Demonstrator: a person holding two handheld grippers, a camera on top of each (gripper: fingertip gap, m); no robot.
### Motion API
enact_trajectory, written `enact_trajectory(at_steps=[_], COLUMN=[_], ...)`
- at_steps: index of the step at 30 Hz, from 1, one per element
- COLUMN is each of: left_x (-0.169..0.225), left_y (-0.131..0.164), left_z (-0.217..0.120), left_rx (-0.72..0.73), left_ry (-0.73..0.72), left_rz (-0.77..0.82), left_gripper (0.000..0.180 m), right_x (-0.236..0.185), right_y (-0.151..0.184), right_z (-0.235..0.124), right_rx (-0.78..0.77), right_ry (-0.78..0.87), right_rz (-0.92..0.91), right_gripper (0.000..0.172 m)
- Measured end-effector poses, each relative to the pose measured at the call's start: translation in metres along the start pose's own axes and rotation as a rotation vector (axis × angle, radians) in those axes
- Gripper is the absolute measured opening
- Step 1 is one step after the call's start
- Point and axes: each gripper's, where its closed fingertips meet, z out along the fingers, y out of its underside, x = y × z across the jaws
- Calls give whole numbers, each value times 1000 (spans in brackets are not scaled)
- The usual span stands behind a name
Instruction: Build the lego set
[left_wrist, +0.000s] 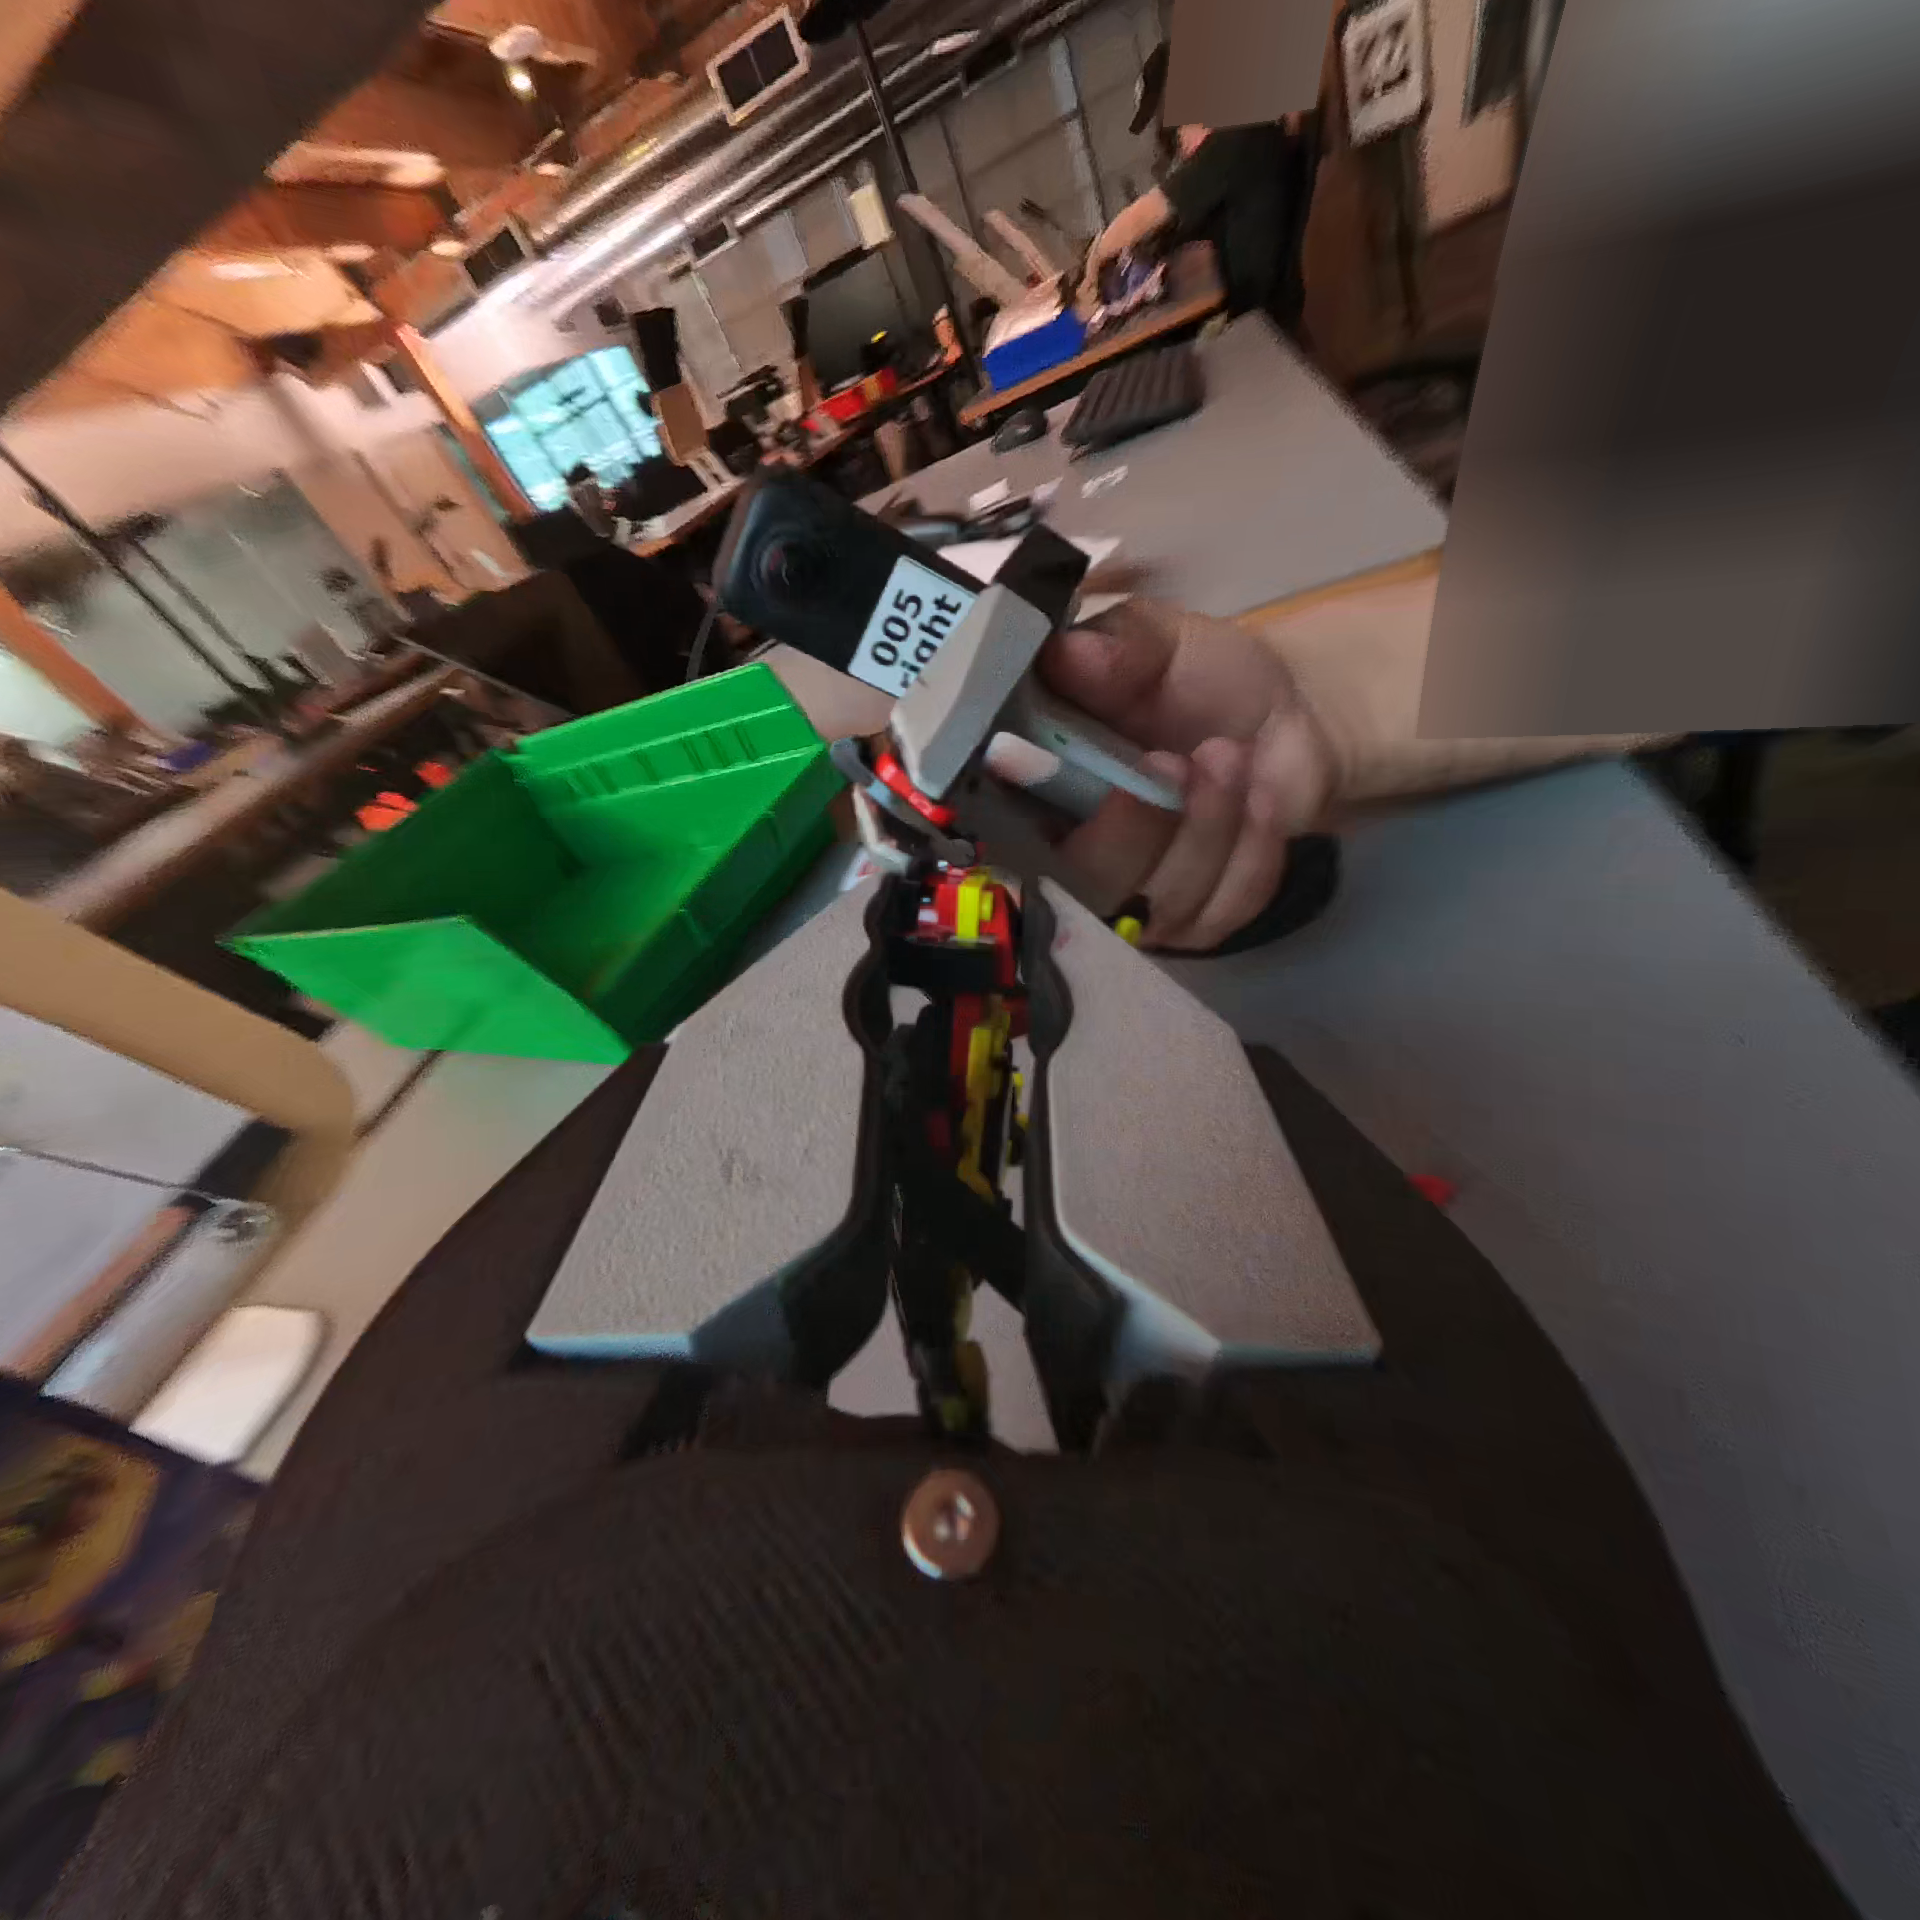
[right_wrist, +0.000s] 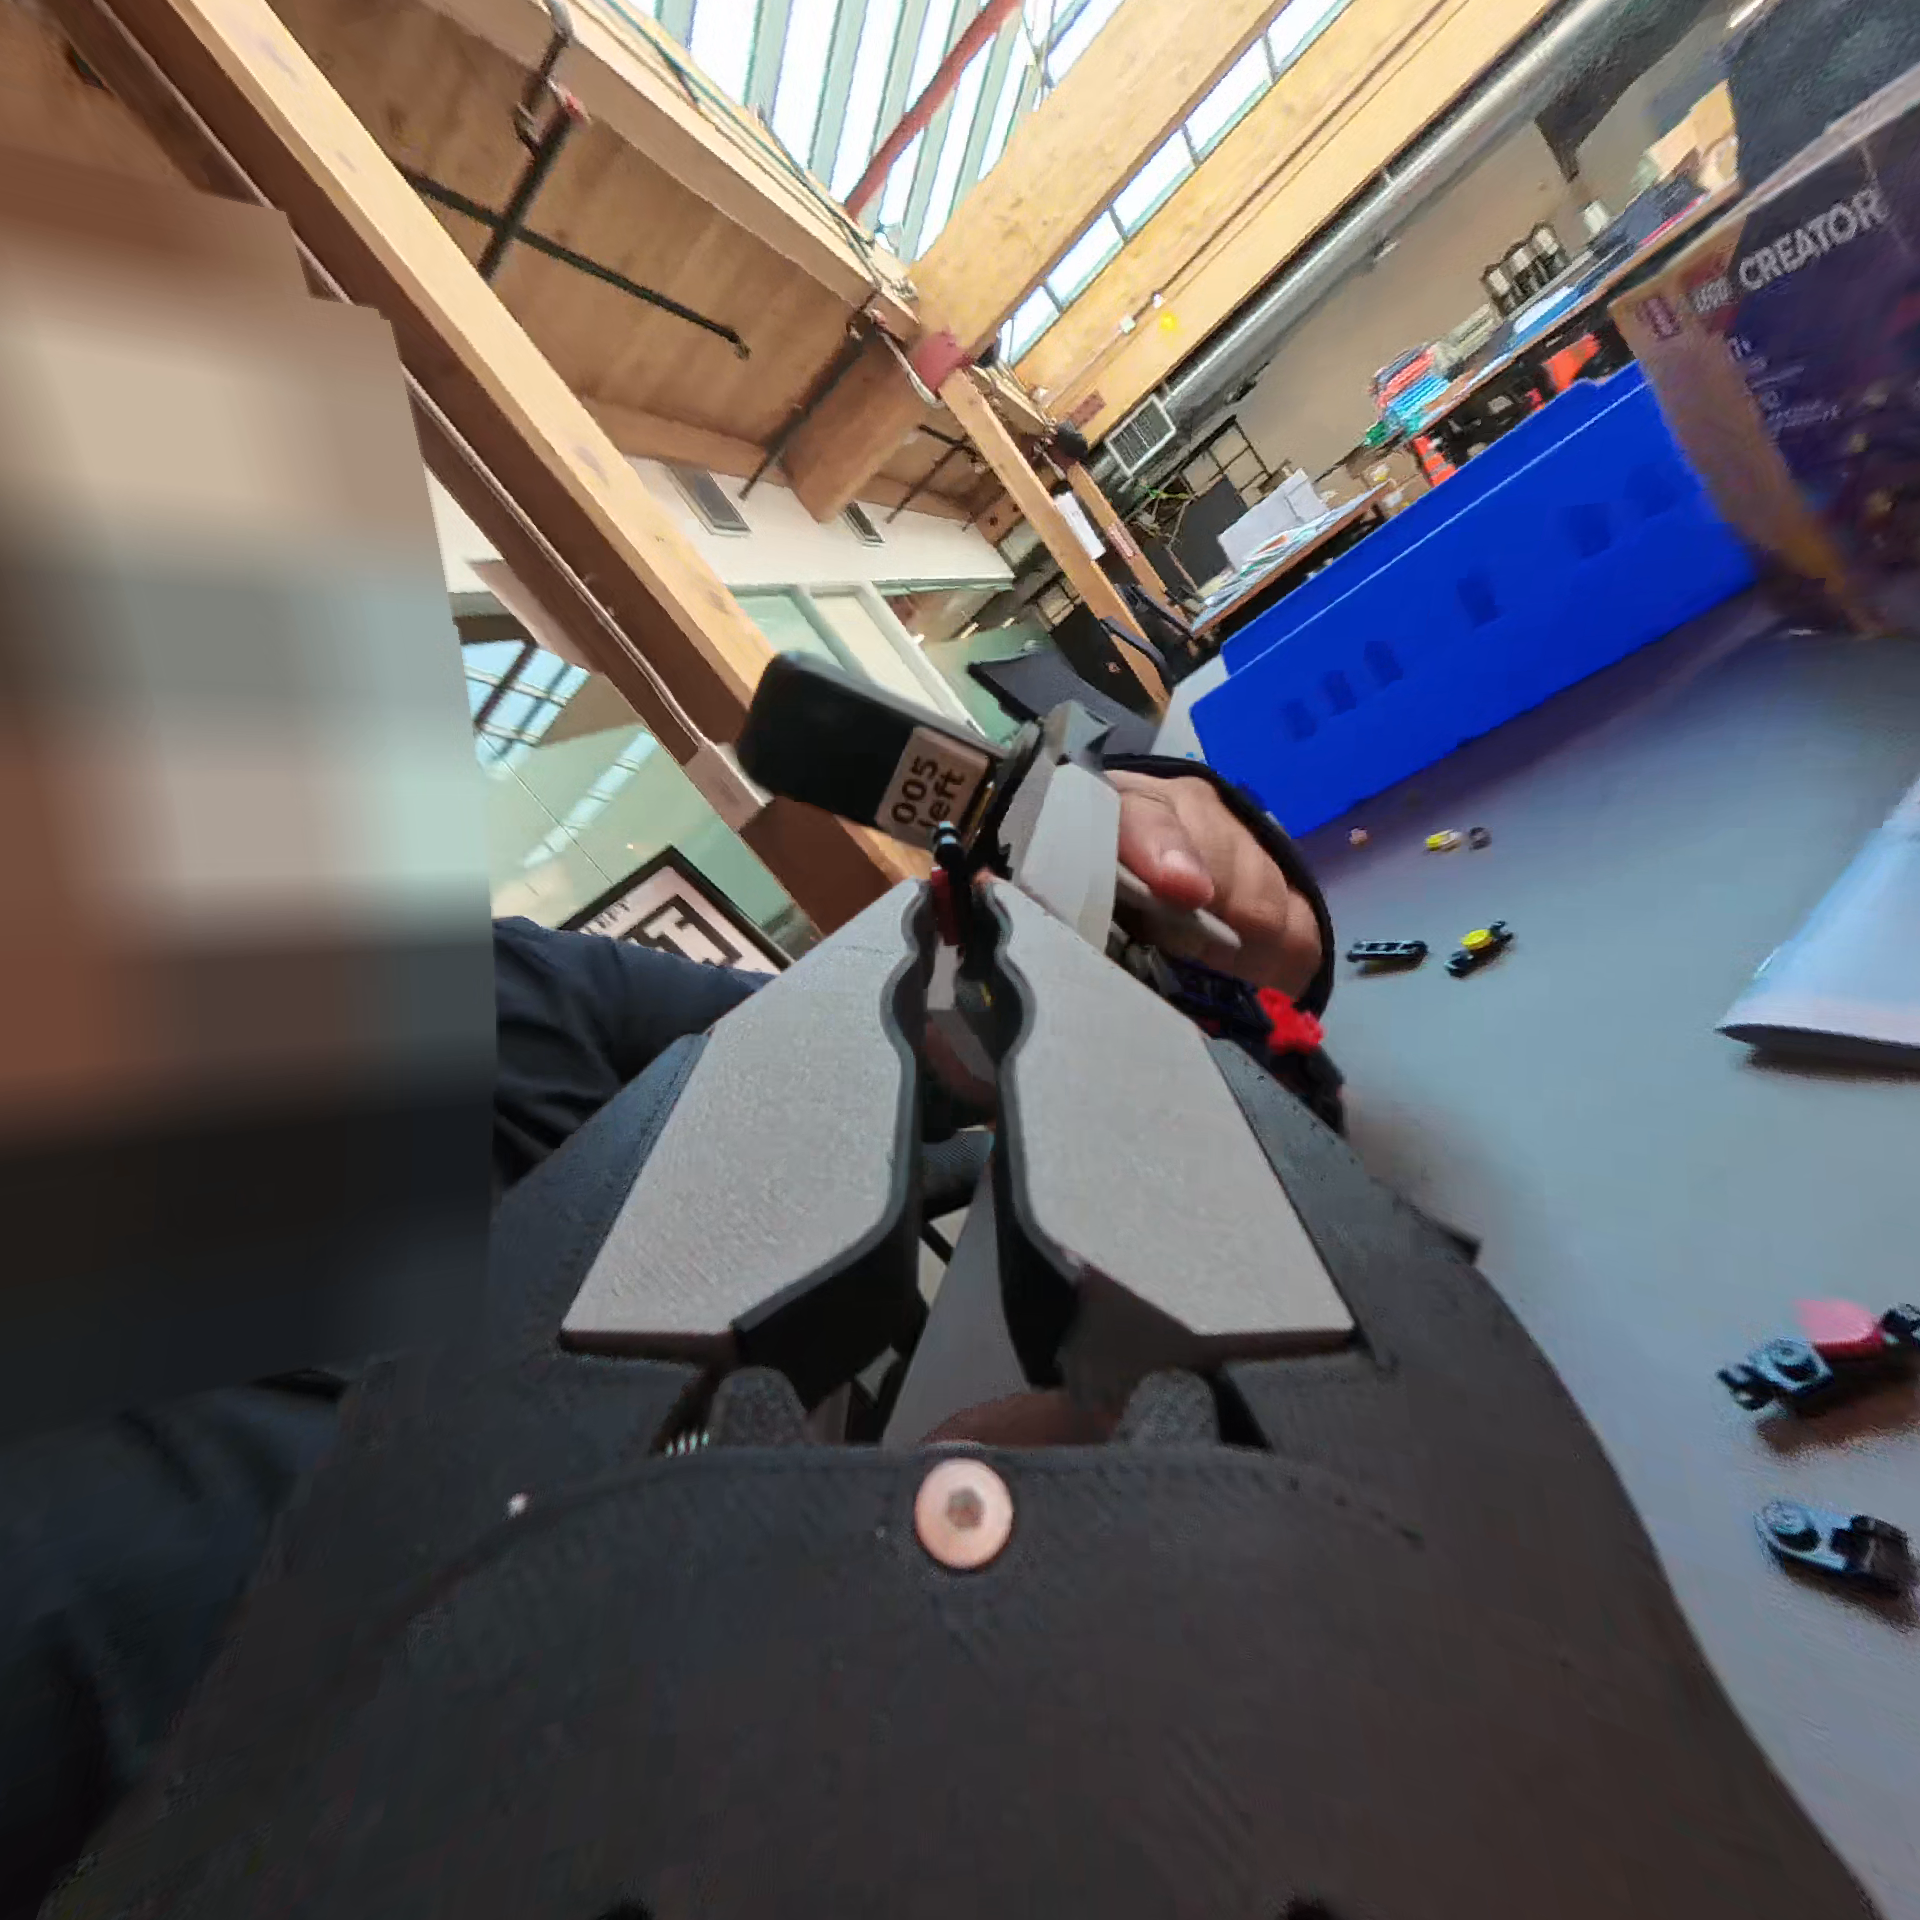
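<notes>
Left gripper (left_wrist: 958, 935): one, clenched on one red, yellow and black toy-brick assembly (left_wrist: 961, 940). Right gripper (right_wrist: 961, 935): one, pinching one thin black-and-red brick piece (right_wrist: 948, 902). On the grey table (right_wrist: 1621, 1143), right: four loose dark brick pieces. Far: one green plastic bin (left_wrist: 582, 883), one blue plastic bin (right_wrist: 1475, 613).

Right gripper (right_wrist: 961, 914): fingers nearly closed, pinching a thin black-and-red brick piece (right_wrist: 954, 896) at the tips.
Left gripper (right_wrist: 1049, 831): just beyond, held by a hand (right_wrist: 1210, 883).
Table (right_wrist: 1558, 1143): grey; scattered small bricks (right_wrist: 1475, 948); booklet (right_wrist: 1839, 966) at right.
Background: blue bin (right_wrist: 1475, 613).
</notes>
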Motion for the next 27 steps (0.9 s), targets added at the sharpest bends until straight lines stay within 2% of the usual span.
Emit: enact_trajectory(at_steps=[2, 3, 5, 8, 10, 13, 15, 16, 17, 19, 21, 23, 25, 27], left_x=[-4, -7, -13, -22, -28, -31, -29, -29, -30, -36, -39, -45, -50, -55], left_y=[1, 0, 8, 23, 28, 25, 16, 10, 8, 2, 6, 12, 14, 16], left_z=[0, 0, 1, 3, 5, 4, 2, 0, -1, -5, -7, -8, -9, -11], left_rx=[-31, -27, -48, -80, -97, -54, 15, 68, 102, 170, 138, 100, 83, 87], left_ry=[-62, -68, -49, -36, -57, -39, 40, 73, 99, 83, 40, -24, -75, -107], left_rz=[95, 64, -81, -304, -391, -538, -722, -820, -875, -824, -732, -675, -626, -621], left_gripper=[20, 20, 21, 20, 20, 20, 19, 19, 19, 19, 20, 20, 20, 20], right_x=[1, 3, 15, 33, 40, 36, 19, 13, 13, 22, 20, 16, 22, 40], right_y=[-2, -5, -8, -11, -13, -18, -37, -45, -49, -58, -78, -98, -106, -104], right_z=[1, 1, 0, -4, -7, -5, -9, -13, -17, -36, -64, -100, -127, -146], right_rx=[21, 28, 2, -106, -177, -312, -275, -242, -204, -108, 27, 110, 100, 16], right_ry=[0, 36, 212, 543, 740, 1001, 1196, 1250, 1252, 1244, 1269, 1361, 1441, 1506], right_rz=[-5, -65, -276, -718, -1011, -1571, -1866, -1926, -1882, -1628, -1450, -1368, -1314, -1223], right_gripper=[3, 3, 4, 4, 5, 6, 6, 6, 6, 6, 6, 7, 6, 7])
